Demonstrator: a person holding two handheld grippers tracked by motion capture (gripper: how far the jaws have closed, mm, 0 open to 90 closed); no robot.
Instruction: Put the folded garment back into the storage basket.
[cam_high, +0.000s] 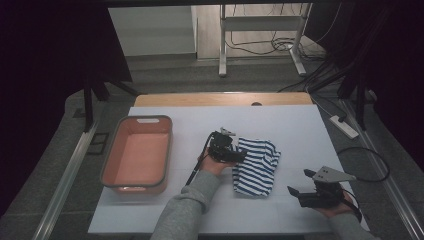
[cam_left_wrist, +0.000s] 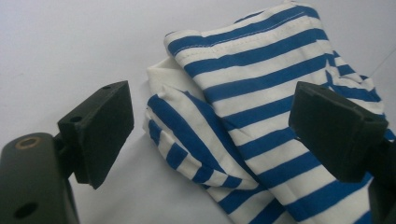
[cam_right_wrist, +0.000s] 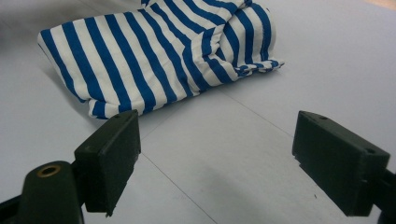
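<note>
Now, left gripper (cam_high: 239, 152): we see jaws wide over striped cloth (cam_high: 256, 165).
Right gripper (cam_high: 298, 183): wide, apart, holding nothing.

We see a dim, slightly soft high view with dark corners, while both gripper views look brighter, their near jaws blurred, soft shadows beneath the striped cloth (cam_right_wrist: 154, 56).

White desk (cam_high: 300, 130), wooden strip along far edge. Pink tub (cam_high: 137, 152) resting at left side. Folded blue-and-white striped cloth (cam_high: 256, 166) lying flat near middle, well apart from tub. Bare surface elsewhere, faint seam lines across sheet in right gripper view.
</note>
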